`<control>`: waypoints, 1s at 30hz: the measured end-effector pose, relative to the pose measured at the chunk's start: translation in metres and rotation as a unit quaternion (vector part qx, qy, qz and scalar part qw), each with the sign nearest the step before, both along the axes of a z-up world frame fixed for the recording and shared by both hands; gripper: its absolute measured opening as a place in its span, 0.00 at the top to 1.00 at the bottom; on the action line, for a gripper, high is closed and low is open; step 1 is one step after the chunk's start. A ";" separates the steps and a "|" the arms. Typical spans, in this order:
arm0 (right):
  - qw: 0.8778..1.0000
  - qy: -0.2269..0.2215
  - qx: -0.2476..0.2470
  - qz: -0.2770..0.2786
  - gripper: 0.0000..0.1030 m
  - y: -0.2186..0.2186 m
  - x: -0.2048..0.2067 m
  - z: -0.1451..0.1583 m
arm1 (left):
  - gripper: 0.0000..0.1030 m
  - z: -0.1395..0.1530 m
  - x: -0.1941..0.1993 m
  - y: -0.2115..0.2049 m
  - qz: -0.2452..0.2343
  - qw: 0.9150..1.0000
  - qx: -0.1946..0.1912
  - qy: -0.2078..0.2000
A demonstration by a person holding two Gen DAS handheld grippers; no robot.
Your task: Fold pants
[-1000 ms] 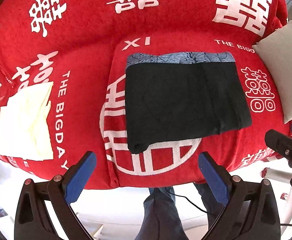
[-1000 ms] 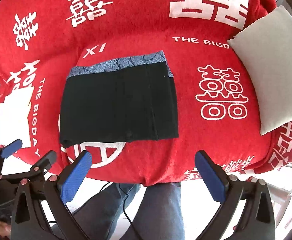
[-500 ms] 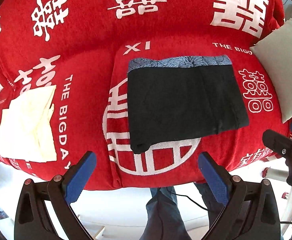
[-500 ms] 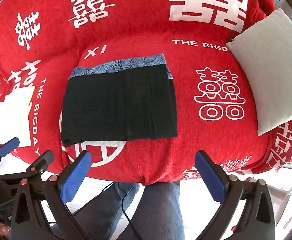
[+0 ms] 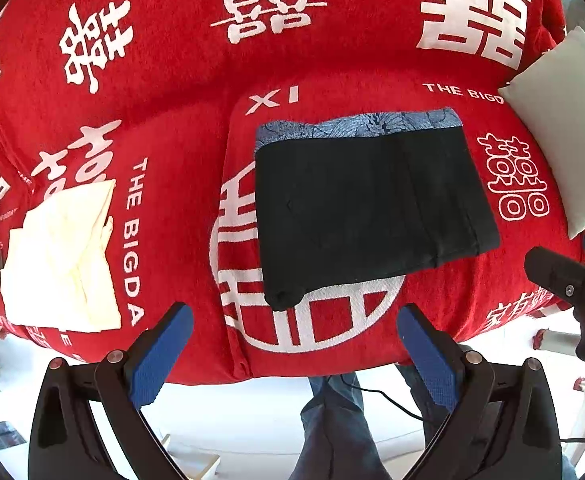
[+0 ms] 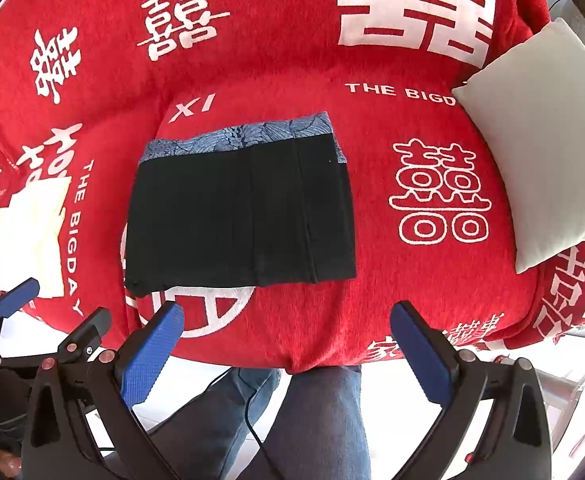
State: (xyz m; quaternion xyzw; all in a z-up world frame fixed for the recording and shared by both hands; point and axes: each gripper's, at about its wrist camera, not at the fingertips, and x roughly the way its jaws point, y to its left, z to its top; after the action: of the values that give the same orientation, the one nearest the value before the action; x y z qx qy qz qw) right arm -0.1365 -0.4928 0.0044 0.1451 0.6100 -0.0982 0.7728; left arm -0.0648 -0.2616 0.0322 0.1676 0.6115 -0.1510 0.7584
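Black pants lie folded into a flat rectangle on the red sofa seat, with a blue patterned waistband along the far edge. They also show in the right wrist view. My left gripper is open and empty, held off the sofa's front edge, below the pants. My right gripper is open and empty, also off the front edge, below the pants' right half. The left gripper's fingers show at the left of the right wrist view.
The red sofa cover has white characters. A folded cream garment lies on the left of the seat. A white cushion leans at the right. The person's jeans legs stand at the sofa front on a white floor.
Both grippers have drawn back slightly from the sofa, so the pants sit a little farther away. The pants have not moved. Both grippers stay open.
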 end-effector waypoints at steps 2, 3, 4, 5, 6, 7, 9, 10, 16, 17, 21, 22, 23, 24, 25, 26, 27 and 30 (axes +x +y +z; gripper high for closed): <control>1.000 0.000 0.000 0.001 0.00 0.001 0.002 0.000 | 0.01 0.000 0.000 0.000 0.000 1.000 0.000 -0.001; 1.000 0.000 -0.001 0.003 0.00 0.001 0.003 0.000 | 0.01 0.000 0.000 0.000 0.000 1.000 0.000 0.000; 1.000 0.000 -0.001 0.004 0.00 0.001 0.003 0.001 | 0.01 0.000 0.001 0.000 0.000 1.000 0.000 0.000; 1.000 0.001 -0.002 0.004 0.00 0.001 0.004 0.000 | 0.01 0.000 0.001 0.000 0.000 1.000 -0.001 0.001; 1.000 0.002 -0.002 0.005 0.00 0.002 0.005 0.000 | 0.01 0.000 0.001 0.001 0.001 1.000 -0.001 0.002; 1.000 0.002 -0.002 0.006 0.00 0.002 0.005 0.000 | 0.01 0.000 0.001 0.001 0.001 1.000 -0.001 0.002; 1.000 0.003 -0.002 0.007 0.00 0.003 0.006 0.000 | 0.01 0.000 0.001 0.001 0.002 1.000 -0.002 0.003; 1.000 0.003 -0.002 0.008 0.00 0.003 0.006 0.000 | 0.01 0.000 0.001 0.002 0.002 1.000 -0.002 0.003; 1.000 0.006 -0.003 0.012 0.00 0.007 0.009 -0.001 | 0.01 -0.001 0.003 0.002 0.004 1.000 -0.002 0.007; 1.000 0.007 -0.003 0.012 0.00 0.007 0.010 -0.002 | 0.01 -0.001 0.002 0.002 0.004 1.000 -0.003 0.007; 1.000 0.008 -0.004 0.012 0.00 0.007 0.011 -0.002 | 0.01 -0.002 0.004 0.002 0.002 1.000 -0.004 0.007; 1.000 0.009 -0.005 0.012 0.00 0.008 0.011 -0.002 | 0.01 -0.002 0.004 0.002 0.001 1.000 -0.004 0.007; 1.000 0.010 -0.006 0.012 0.00 0.008 0.012 -0.003 | 0.01 -0.002 0.005 0.002 0.000 1.000 -0.004 0.008; 1.000 0.011 -0.006 0.013 0.00 0.008 0.012 -0.003 | 0.01 -0.002 0.005 0.002 -0.002 1.000 -0.003 0.007; 1.000 0.011 -0.006 0.013 0.00 0.008 0.013 -0.004 | 0.01 -0.002 0.005 0.001 -0.002 1.000 -0.004 0.007; 1.000 0.012 -0.007 0.014 0.00 0.009 0.014 -0.004 | 0.01 -0.001 0.005 0.001 -0.003 1.000 -0.004 0.007; 1.000 0.012 -0.007 0.015 0.00 0.009 0.014 -0.004 | 0.01 -0.001 0.006 0.001 -0.003 1.000 -0.004 0.006; 1.000 0.012 -0.007 0.017 0.00 0.010 0.016 -0.005 | 0.01 -0.001 0.008 0.001 -0.001 1.000 -0.006 0.007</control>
State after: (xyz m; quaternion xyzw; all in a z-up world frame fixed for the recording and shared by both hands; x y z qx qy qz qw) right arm -0.1208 -0.4832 -0.0003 0.1285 0.6212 -0.0911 0.7677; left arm -0.0571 -0.2604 0.0312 0.1626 0.6157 -0.1563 0.7550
